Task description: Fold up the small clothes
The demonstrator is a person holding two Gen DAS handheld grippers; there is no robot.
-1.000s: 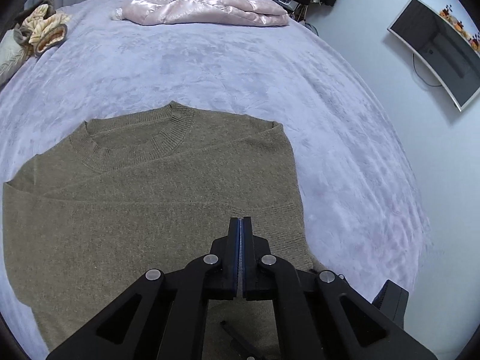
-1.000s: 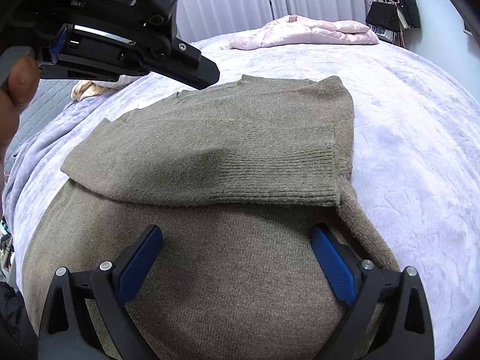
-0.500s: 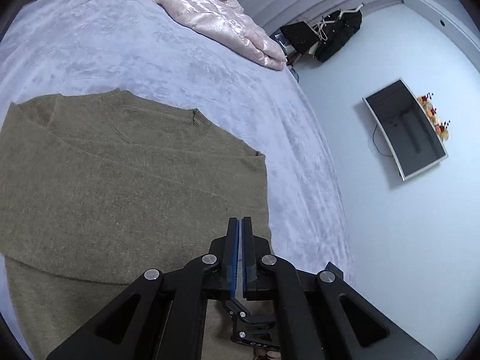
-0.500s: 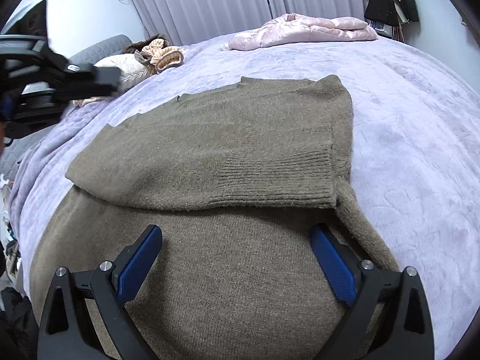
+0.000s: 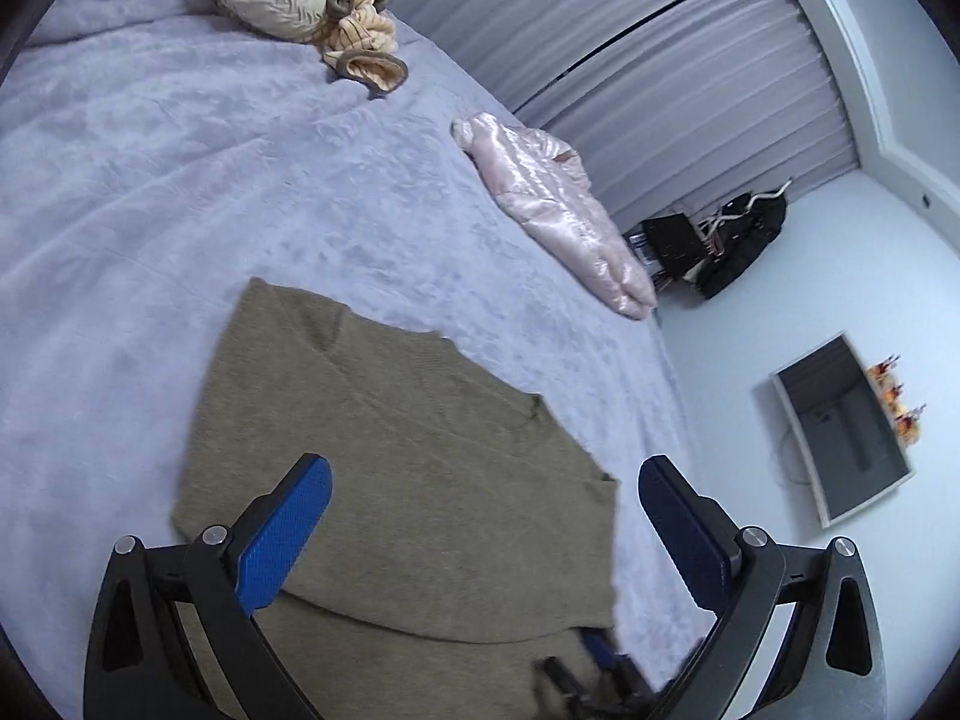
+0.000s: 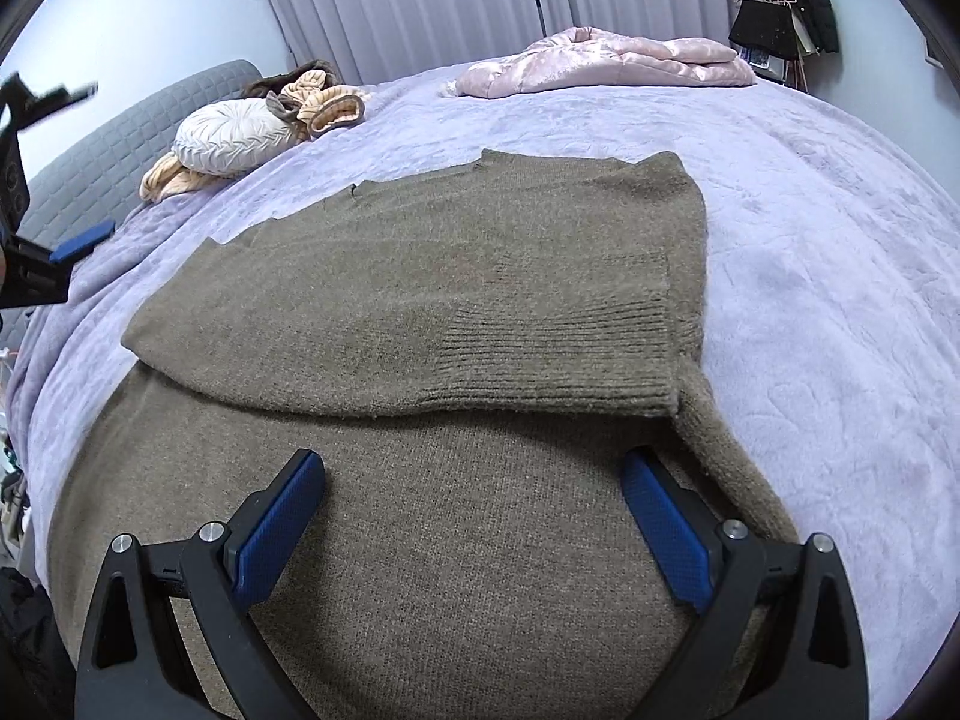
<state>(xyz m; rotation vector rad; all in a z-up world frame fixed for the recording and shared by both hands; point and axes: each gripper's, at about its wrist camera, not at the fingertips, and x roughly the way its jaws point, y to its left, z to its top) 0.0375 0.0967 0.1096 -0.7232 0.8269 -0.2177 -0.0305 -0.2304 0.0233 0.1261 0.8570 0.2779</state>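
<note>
Sweater: an olive-brown knitted sweater (image 6: 420, 312) is laid flat on the lilac bedspread (image 6: 810, 252), filling the middle and lower part of the right wrist view; in the left wrist view it is seen in the lower centre.
Fold: a sleeve with a ribbed cuff (image 6: 558, 360) is laid across the body of the sweater, the cuff reaching the right edge of the garment; a further strip of knit is seen running down to the lower right from under the cuff.
Left gripper: the left gripper (image 5: 480, 510) is seen at the bottom of its own view with the blue pads spread wide; its jaws have just been opening, and nothing is held between them. The sweater is seen below the gap, and no grip on it is shown.
Right gripper: the right gripper (image 6: 474, 510) is held over the lower body of the sweater, jaws spread wide, nothing pinched.
Far side of bed: a pink quilted jacket (image 6: 600, 63) is laid at the upper right of the right wrist view.
Upper left: a round pleated cushion (image 6: 231, 135) is set touching a heap of peach-coloured clothes (image 6: 327, 102).
Wall: a monitor (image 5: 840, 438) is seen at the right of the left wrist view.
</note>
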